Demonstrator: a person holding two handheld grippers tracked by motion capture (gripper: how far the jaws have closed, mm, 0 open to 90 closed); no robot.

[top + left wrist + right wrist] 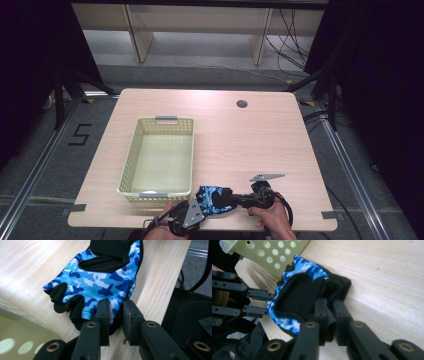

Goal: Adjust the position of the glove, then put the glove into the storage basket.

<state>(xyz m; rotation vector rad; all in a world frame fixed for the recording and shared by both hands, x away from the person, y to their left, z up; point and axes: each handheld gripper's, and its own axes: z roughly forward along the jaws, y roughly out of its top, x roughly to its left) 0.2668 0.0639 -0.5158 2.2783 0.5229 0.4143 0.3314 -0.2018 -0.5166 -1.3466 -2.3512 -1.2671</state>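
A fingerless glove (215,197) in blue camouflage with black trim lies at the table's front edge, just right of the basket. My left gripper (200,202) comes in from the glove's left. In the left gripper view its jaws (116,315) are shut on the glove's (100,282) near hem by the finger openings. My right gripper (234,200) meets the glove from the right. In the right gripper view it (329,312) is shut on the bunched black cuff of the glove (299,295). The left gripper (259,302) pinches the opposite edge there.
A pale yellow perforated basket (131,155) stands on the left half of the wooden table (250,140), its front wall close to the glove. A round cable hole (242,104) sits at the back right. The table's front edge runs directly under both hands.
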